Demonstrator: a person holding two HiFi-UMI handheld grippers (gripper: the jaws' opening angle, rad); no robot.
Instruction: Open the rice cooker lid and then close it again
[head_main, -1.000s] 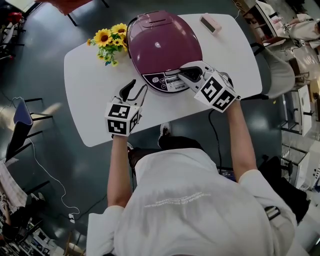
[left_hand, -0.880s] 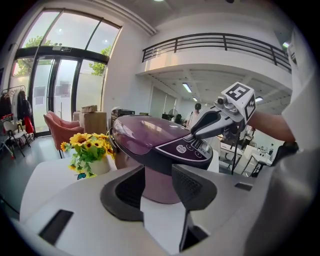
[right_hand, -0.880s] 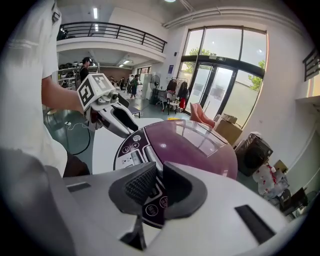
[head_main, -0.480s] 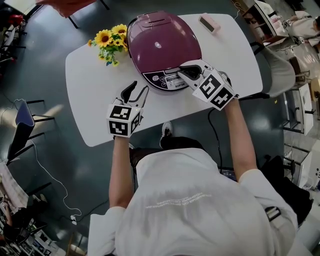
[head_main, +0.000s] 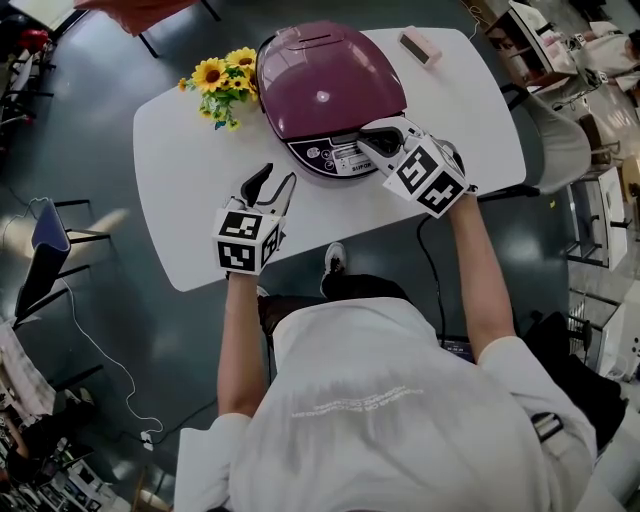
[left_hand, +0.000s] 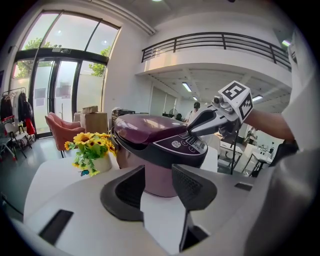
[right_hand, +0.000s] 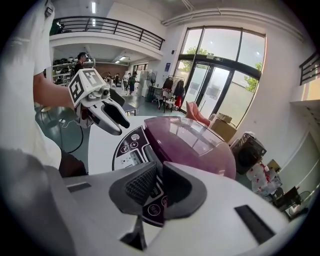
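**Release press at the cooker's front edge**

Table (head_main: 170, 200), white and rounded, carries everything. The purple rice cooker (head_main: 330, 90) sits toward its far side, and its lid (head_main: 320, 70) lies down on the body, seemingly closed. The control panel (head_main: 330, 158) faces the person.

The right gripper (head_main: 372, 142) points down at the front of the cooker, where lid meets panel. Its jaws are drawn almost together with nothing clamped between them, so they work as a single blunt tip. The left gripper (head_main: 276, 180) hangs over bare table just in front of the cooker, jaws spread and empty.

Judging from this, the step in hand is a push on the lid's front catch. To do it well, keep the jaws together and press squarely on the catch rather than on the panel buttons beside it. The free gripper could steady the body if the cooker slides. Leave room above for the lid to swing up.

Sunflowers (head_main: 220, 78) stand just left of the cooker, and a small pink object (head_main: 418, 47) lies at the far right.
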